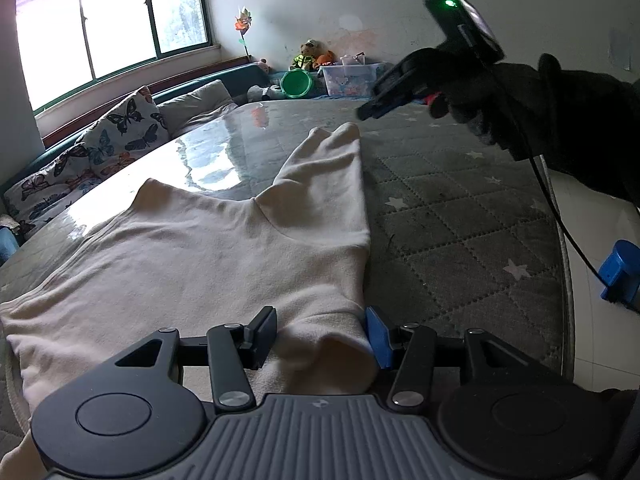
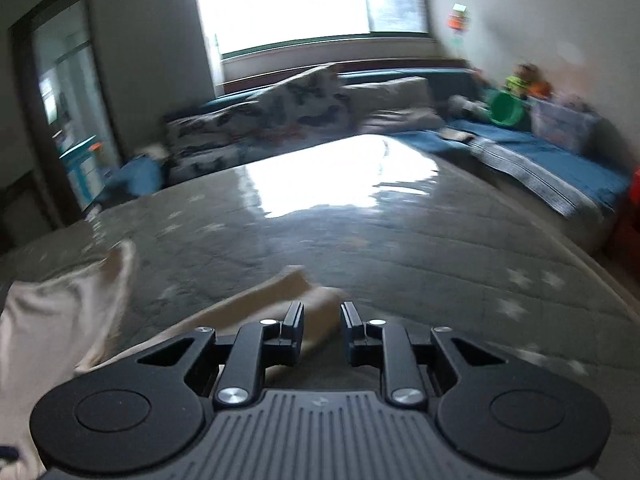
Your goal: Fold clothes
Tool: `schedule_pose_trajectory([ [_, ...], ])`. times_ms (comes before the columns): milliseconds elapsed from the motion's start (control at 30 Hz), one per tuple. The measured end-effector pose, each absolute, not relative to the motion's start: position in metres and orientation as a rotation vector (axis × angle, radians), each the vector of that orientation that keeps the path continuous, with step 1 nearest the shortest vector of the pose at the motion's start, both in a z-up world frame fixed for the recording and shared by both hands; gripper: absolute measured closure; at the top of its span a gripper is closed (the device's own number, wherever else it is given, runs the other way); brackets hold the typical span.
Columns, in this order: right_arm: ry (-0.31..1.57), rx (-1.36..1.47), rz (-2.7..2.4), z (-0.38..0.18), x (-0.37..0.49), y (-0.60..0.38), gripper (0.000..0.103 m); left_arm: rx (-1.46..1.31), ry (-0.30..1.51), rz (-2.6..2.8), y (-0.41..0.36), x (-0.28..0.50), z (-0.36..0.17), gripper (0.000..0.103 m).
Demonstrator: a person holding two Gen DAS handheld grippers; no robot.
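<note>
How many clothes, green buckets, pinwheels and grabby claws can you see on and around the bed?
Clothes: 1, the cream garment spread out on the bed
Green buckets: 1, the green bucket by the far wall
Pinwheels: 1, the pinwheel near the window
Grabby claws: 2, the left gripper and the right gripper
Total: 5

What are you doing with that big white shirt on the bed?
A person is folding clothes with a gripping tool in each hand. A cream long-sleeved top lies spread on the grey star-patterned mattress. The left tool is open, its fingers on either side of a bunched edge of the top, not clamped. The right tool, held in a black glove, is in the air above the mattress, holding nothing. No fold is visible yet.
</note>
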State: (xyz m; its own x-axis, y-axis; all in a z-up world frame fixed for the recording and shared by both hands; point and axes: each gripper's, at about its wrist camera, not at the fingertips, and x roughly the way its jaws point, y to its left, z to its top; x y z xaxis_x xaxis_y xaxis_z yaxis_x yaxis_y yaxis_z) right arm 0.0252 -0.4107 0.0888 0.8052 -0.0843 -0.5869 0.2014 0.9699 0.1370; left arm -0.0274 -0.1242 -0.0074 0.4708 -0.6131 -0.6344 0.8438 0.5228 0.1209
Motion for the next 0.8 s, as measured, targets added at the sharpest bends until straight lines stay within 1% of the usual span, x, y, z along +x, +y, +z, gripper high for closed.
schedule_pose_trajectory([
  [100,0.651,0.125,-0.064,0.086,0.048,-0.382,0.082,0.456,0.570,-0.930,-0.124,-0.028,-0.007,0.050],
  [167,0.679,0.079,-0.038,0.081,0.064,-0.367,0.077,0.457,0.571,-0.933,-0.124,-0.028,-0.007,0.050],
  [267,0.707,0.047,-0.054,0.071,0.083,-0.359,0.075,0.460,0.569,-0.937,-0.123,-0.029,-0.007,0.050],
  [300,0.700,0.042,-0.068,0.070,0.088,-0.359,0.071,0.461,0.569,-0.939,-0.122,-0.030,-0.007,0.050],
  [333,0.695,0.040,-0.086,0.069,0.092,-0.361,0.069,0.461,0.568,-0.942,-0.122,-0.030,-0.007,0.050],
  [433,0.701,0.061,-0.171,0.070,0.101,-0.370,0.070,0.458,0.566,-0.946,-0.121,-0.030,-0.007,0.050],
  [567,0.676,-0.004,-0.204,0.077,0.094,-0.368,0.069,0.453,0.565,-0.947,-0.120,-0.030,-0.008,0.050],
  [667,0.650,0.014,-0.108,0.086,0.077,-0.354,0.069,0.445,0.565,-0.946,-0.120,-0.030,-0.007,0.049],
  [800,0.666,-0.001,0.060,0.084,0.054,-0.323,0.063,0.426,0.559,-0.932,-0.117,-0.031,-0.004,0.049],
])
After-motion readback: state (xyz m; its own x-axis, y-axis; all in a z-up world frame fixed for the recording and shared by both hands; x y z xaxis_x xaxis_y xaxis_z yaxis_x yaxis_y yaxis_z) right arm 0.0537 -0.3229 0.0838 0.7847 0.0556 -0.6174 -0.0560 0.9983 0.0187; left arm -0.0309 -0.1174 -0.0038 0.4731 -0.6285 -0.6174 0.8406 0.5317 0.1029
